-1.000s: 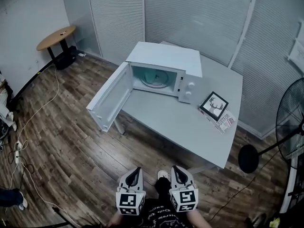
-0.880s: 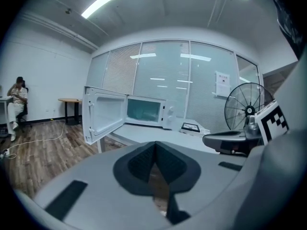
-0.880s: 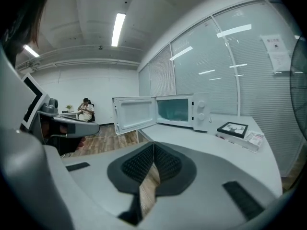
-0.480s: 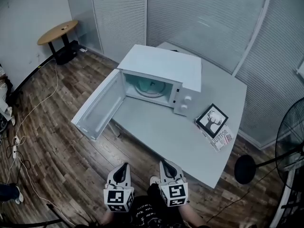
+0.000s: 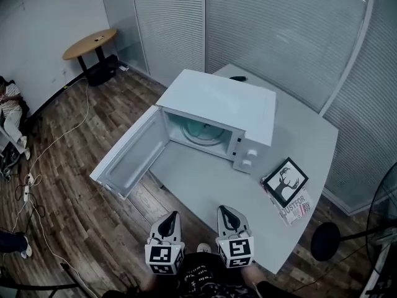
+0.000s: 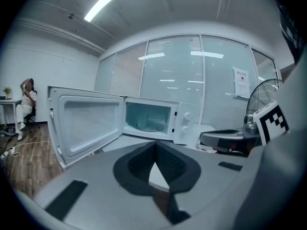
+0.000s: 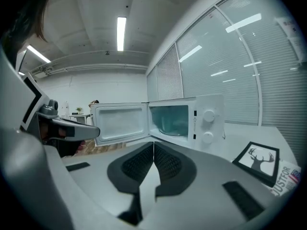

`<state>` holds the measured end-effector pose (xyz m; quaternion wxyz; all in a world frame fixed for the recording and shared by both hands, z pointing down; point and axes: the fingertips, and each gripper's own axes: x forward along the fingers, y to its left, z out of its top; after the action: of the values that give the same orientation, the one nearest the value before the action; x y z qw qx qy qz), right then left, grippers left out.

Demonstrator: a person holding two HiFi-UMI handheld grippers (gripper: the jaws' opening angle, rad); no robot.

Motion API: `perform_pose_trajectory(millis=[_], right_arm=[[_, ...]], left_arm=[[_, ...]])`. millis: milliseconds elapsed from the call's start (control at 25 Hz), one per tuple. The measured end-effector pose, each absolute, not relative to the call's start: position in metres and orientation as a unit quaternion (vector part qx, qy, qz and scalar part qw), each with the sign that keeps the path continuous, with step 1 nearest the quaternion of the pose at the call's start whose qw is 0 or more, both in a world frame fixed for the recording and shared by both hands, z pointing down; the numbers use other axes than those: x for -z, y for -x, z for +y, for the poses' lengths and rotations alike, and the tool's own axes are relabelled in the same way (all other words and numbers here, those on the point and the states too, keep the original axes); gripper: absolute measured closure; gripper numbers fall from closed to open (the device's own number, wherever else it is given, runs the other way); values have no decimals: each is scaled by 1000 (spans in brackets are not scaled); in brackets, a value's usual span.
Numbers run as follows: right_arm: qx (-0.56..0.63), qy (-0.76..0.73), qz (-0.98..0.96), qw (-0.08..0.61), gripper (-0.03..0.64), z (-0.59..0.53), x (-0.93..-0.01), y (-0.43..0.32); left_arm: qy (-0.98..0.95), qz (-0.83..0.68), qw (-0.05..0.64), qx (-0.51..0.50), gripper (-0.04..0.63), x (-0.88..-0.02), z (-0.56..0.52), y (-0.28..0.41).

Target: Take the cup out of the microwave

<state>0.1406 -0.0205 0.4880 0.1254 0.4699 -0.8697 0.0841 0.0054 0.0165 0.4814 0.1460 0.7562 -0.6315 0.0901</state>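
The white microwave point(image 5: 220, 104) stands on the grey table point(image 5: 298, 141), its door point(image 5: 130, 160) swung wide open to the left. Inside, a pale teal cup point(image 7: 168, 122) rests on the glass turntable; it shows only faintly in the head view and as a cup point(image 6: 146, 123) in the left gripper view. My left gripper point(image 5: 170, 221) and right gripper point(image 5: 227, 215) are side by side at the near table edge, both shut and empty, pointing at the microwave. The left gripper point(image 6: 155, 145) and right gripper point(image 7: 153, 145) are well short of the oven cavity.
A framed deer picture point(image 5: 285, 182) and a booklet point(image 5: 295, 207) lie right of the microwave. The open door overhangs the table's left edge. A round wooden table point(image 5: 90, 43), floor cables point(image 5: 37, 166), a seated person point(image 5: 11, 113) and a fan's base point(image 5: 325, 241) surround the table.
Both grippers, still shut, have moved forward together toward the table, and the microwave now appears closer and more centred ahead of them.
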Motion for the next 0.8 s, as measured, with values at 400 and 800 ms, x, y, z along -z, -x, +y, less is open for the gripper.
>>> perform_pose_trajectory(millis=[400,800], right_arm=[[-99,-458,-874,131,612,-59,-497,-145],[-67,-465,-872,137,612,-96,-496,-124]], left_arm=[[-754,-631,155,-98,589,-491,-23,-17],[-765,-618,140,-113,589,-495,-79,0]])
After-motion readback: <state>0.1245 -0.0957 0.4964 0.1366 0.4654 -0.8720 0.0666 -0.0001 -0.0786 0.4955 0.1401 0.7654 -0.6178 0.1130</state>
